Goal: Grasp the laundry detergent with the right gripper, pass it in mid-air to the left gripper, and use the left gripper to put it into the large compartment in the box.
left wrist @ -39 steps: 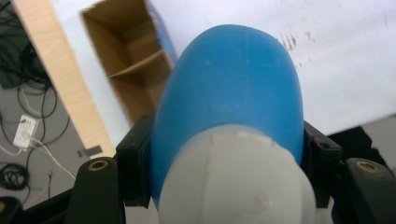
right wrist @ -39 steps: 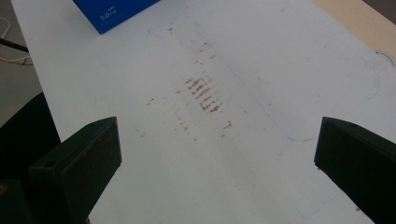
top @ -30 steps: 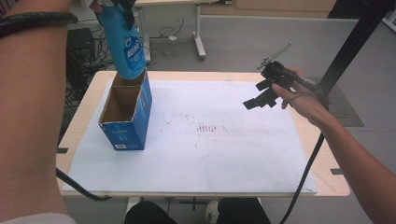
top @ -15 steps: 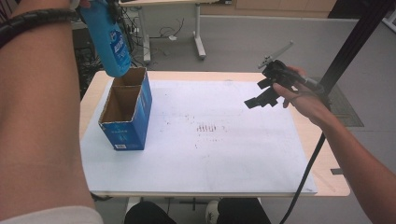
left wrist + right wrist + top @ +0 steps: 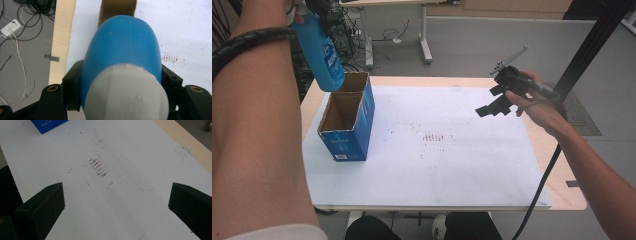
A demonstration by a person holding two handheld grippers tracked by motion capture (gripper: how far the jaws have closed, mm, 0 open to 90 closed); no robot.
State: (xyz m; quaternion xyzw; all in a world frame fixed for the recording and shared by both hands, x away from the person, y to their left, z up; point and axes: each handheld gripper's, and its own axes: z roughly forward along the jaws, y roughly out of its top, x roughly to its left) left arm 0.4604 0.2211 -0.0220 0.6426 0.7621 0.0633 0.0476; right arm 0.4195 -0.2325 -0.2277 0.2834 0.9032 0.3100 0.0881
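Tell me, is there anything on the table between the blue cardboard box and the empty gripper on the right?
Nothing stands there. In the high view, only bare white sheet with small reddish-brown marks lies between the box and the right gripper.

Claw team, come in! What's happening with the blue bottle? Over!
Left claw shut on blue bottle, above open box. Right claw open, empty. Nothing blocking box.

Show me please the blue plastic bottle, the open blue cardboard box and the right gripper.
blue plastic bottle point(image 5: 323, 57): high view, on its body.
open blue cardboard box point(image 5: 345, 144): high view, on its front wall.
right gripper point(image 5: 485, 108): high view, between its fingertips.
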